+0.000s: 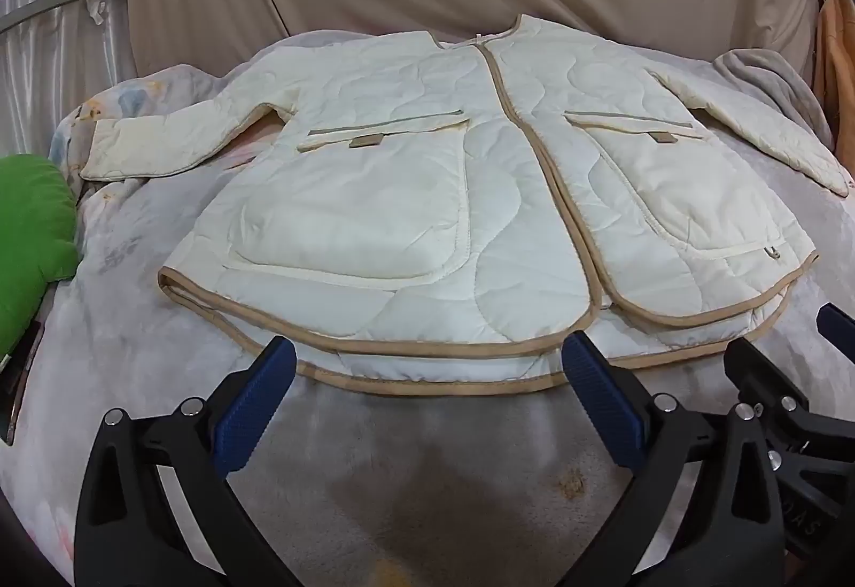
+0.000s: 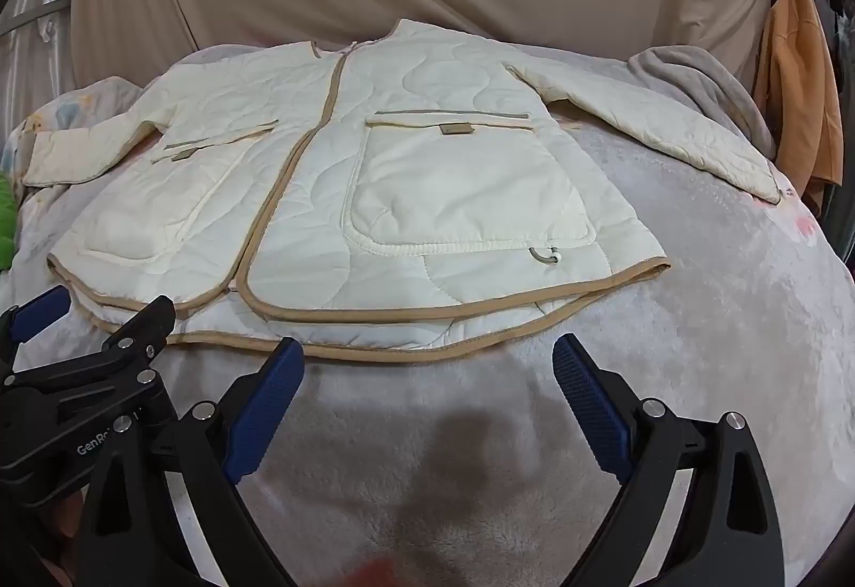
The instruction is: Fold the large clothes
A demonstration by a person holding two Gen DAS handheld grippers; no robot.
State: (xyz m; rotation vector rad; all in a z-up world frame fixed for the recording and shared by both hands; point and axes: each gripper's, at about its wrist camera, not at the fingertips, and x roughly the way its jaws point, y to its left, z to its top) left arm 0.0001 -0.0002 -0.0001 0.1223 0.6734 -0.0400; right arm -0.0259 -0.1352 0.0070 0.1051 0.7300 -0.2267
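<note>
While both grippers hang spread wide and empty at the near hem, 1 cream quilted jacket (image 1: 427, 191) lies flat, front up, on the blanketed bed (image 1: 427, 469).

And here's the read: 1 jacket, 2 sleeves splayed out to the sides, 2 big patch pockets, 1 tan-bound front opening running down the middle. It looks soft, puffy and light, probably a bit slick, so it should bend easily but spring back along a fold. Best bets for a hold look like the tan-bound hem (image 2: 374, 352), the sleeve cuffs or the shoulders, where the edge is firmer. Left gripper (image 1: 427, 373) sits just short of the hem with nothing between its fingers (image 1: 256, 405); right gripper (image 2: 427, 373) likewise, fingers (image 2: 588, 405) apart, holding nothing.
</note>
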